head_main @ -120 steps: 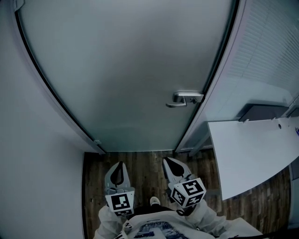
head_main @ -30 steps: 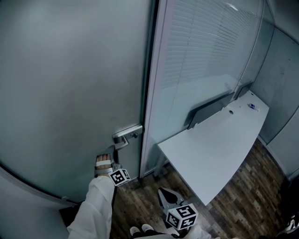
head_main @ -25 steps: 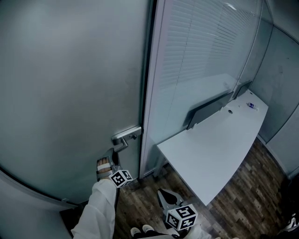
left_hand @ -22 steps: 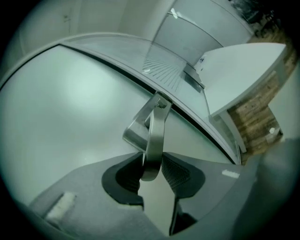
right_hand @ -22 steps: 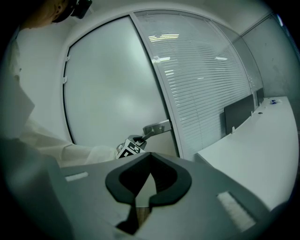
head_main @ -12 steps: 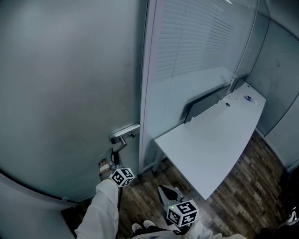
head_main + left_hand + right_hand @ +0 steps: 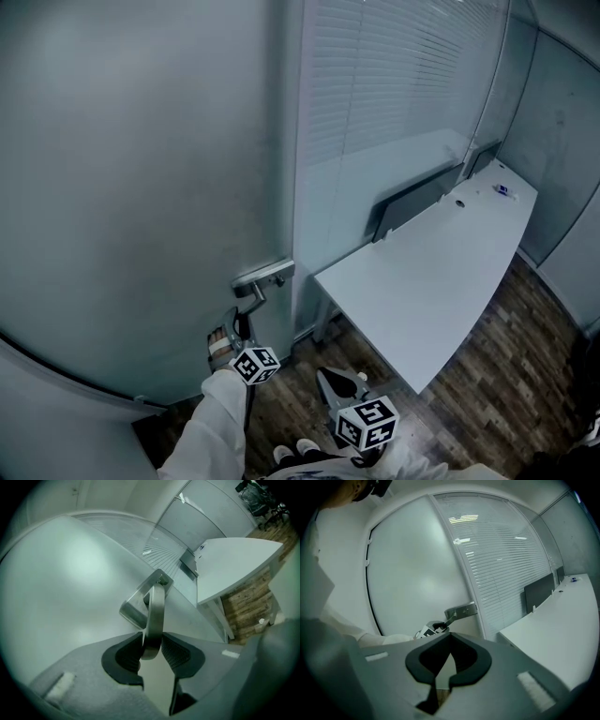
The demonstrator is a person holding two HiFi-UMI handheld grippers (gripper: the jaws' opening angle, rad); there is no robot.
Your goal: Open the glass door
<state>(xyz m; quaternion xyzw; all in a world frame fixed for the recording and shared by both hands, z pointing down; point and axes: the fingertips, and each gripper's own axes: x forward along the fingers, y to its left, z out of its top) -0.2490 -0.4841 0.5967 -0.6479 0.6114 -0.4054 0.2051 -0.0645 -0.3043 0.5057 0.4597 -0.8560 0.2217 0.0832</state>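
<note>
Frosted glass door (image 7: 141, 169) fills the left of our head view, its latch edge against the pale frame (image 7: 291, 141) beside the slatted glass partition (image 7: 394, 103). We have the left gripper (image 7: 241, 321) clamped on the brushed metal lever handle (image 7: 251, 298), with both dark pads (image 7: 176, 651) pressing its flat sides near the free end, where leverage is best. The lever slants steeply down from its plate (image 7: 265, 275), which we judge is enough to draw the latch. Whether the door has left the frame we cannot quite tell, though the seam looks closed. Our right gripper (image 7: 330, 377) hangs low by the body, jaws together on nothing, well apart from the handle. The white desk (image 7: 441, 281) sets the limit, since its near corner lies just right of the latch edge. Free room is over the dark wood floor (image 7: 487, 403) at our feet.
</note>
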